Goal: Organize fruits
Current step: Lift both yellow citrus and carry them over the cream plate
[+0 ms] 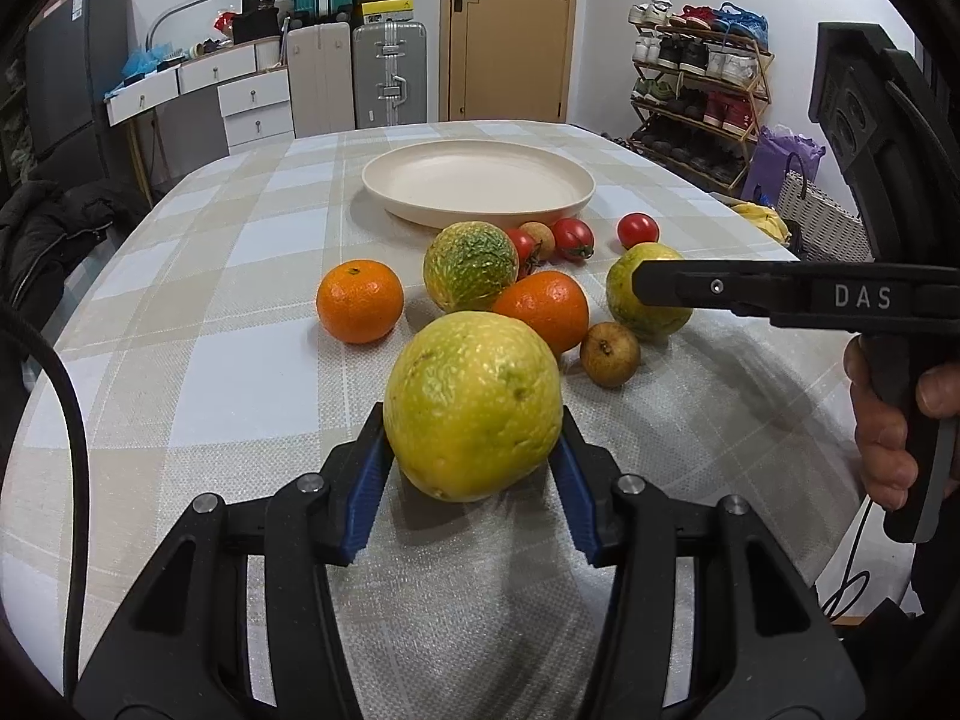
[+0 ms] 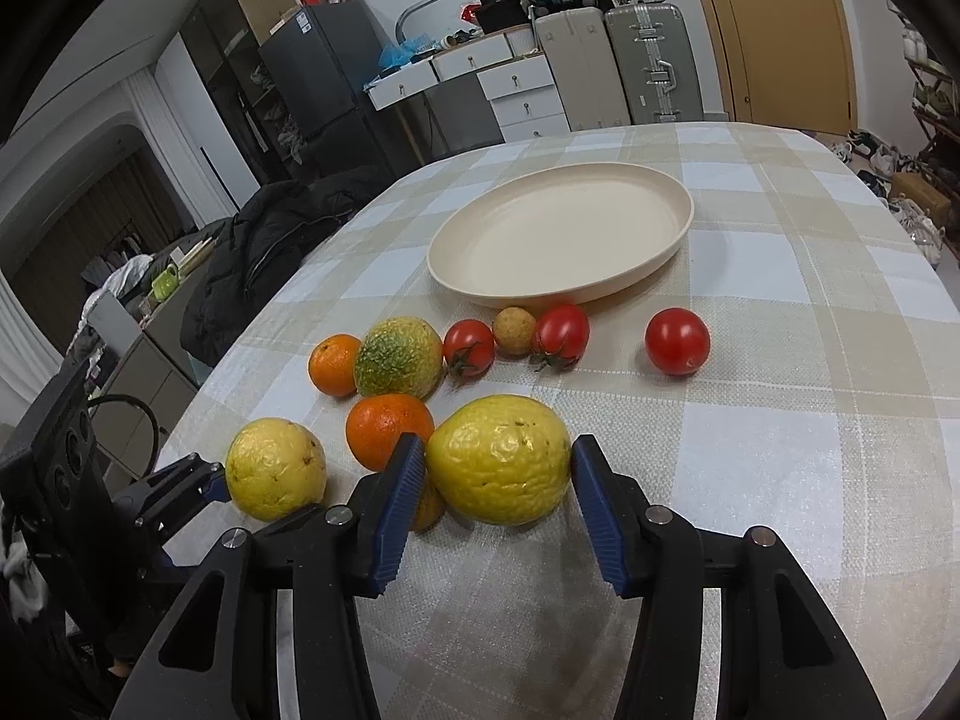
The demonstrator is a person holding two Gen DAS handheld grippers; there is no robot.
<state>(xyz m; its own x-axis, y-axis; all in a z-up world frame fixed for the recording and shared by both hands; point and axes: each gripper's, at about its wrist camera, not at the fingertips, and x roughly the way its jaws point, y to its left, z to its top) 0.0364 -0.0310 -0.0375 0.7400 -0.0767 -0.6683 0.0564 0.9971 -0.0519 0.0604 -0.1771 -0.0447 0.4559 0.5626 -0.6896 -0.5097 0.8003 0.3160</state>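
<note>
Left tongs (image 1: 474,450) angled down toward the checked surface (image 1: 198,360), blue pads pressed on either side of a yellow fruit (image 1: 474,405) and gripping it, the fruit low over the cloth near the front edge; lifted or resting, cannot tell. Right tongs (image 2: 498,468) likewise tilted downward, clamped on a second yellow fruit (image 2: 499,459), left pad (image 2: 399,492) against its side, right pad touching the opposite end. In the left view, the right tongs seen from the side as a black bar crossing that second fruit, a hand (image 1: 888,420) wrapped round the grip at the right edge. Just behind the right tongs' left pad, an orange (image 2: 387,429), and tucked under that pad a small brownish fruit (image 1: 611,355), mostly hidden in the right view. Further back, a green-mottled fruit (image 2: 399,357) touching another orange (image 2: 333,363). Beyond these, a row close in front of the plate (image 2: 660,252): a tomato (image 2: 468,348), a small tan round fruit (image 2: 514,330), a second tomato (image 2: 561,333), then a third tomato (image 2: 677,341) standing apart to the right. Cream plate bare, near the middle of the surface, well apart from both held fruits. Around the surface, suitcases (image 1: 387,72), a white drawer unit (image 1: 198,78), a wooden door (image 1: 510,30), a shoe rack (image 1: 696,84)
</note>
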